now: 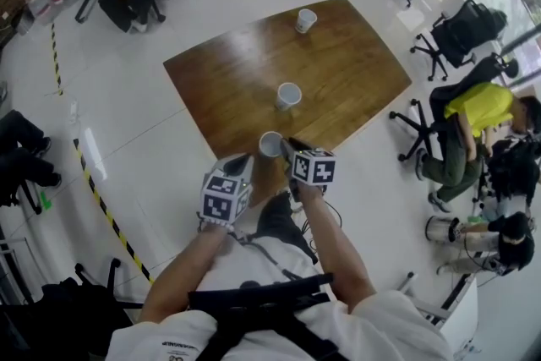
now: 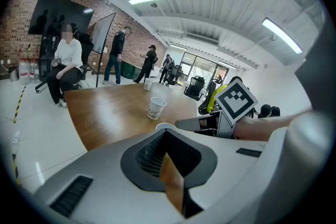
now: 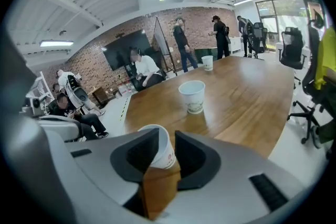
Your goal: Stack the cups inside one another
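Big wooden table (image 1: 355, 80) with people and office chairs (image 1: 456, 34) well off it, so nothing blocks the way. The right tongs (image 3: 167, 134) stand open around the nearest cup (image 1: 270, 144) at the table's front edge, lining up a grab I'd guess, while the left tongs (image 2: 165, 131) are closed and empty just beside. The middle cup (image 1: 288, 95) sits close behind it and the far cup (image 1: 306, 19) is well back.

The right tool (image 3: 167, 132) is covering the base and the left flank of the nearest paper cup (image 3: 161, 148), while the left tool (image 2: 165, 132) is letting only a sliver of that cup's rim show above its body. The print on the middle cup (image 3: 192, 96) is showing too small to read. Part of the near edge of the counter (image 1: 355, 80) is lying hidden under both tools.
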A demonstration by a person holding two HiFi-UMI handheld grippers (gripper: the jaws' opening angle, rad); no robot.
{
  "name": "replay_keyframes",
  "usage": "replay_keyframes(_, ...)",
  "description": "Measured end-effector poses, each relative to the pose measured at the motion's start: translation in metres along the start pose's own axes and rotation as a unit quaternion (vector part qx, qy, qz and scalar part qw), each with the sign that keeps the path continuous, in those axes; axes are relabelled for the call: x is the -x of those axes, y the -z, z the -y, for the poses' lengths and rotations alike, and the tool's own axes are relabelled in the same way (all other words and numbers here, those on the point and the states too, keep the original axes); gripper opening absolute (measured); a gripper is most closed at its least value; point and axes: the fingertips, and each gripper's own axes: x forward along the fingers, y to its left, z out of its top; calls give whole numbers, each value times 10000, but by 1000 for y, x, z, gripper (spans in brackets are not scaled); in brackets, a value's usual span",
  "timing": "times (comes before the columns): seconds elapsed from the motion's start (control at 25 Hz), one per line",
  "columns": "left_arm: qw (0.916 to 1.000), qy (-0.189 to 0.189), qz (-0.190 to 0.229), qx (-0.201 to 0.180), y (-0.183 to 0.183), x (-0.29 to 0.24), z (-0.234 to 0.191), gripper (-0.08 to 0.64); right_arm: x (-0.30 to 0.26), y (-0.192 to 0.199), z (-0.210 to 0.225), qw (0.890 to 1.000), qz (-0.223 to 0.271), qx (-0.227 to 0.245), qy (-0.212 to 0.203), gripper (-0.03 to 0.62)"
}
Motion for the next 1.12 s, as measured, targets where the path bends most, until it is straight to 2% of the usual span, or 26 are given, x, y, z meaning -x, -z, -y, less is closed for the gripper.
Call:
replay_keyframes(0.12,10000,-61,9,47,-2,-3,-1,-5,-6,2,0,9999,-72,37,-63,91)
replay_keyframes(0.52,9998,-188,-4,120,-1,-6,-1,-5,-15,8,0,9996,-181,79,-203,80)
replay_keyframes(0.8,9995,-233,20,194,-2,-8,-1,-5,-17,7,-1,9992,-214,91,-326,29)
replay_keyframes(1.12,9996,-204,66,192,-8,-13,3,-5,-5,-10,7,9994,-19,77,-345,18)
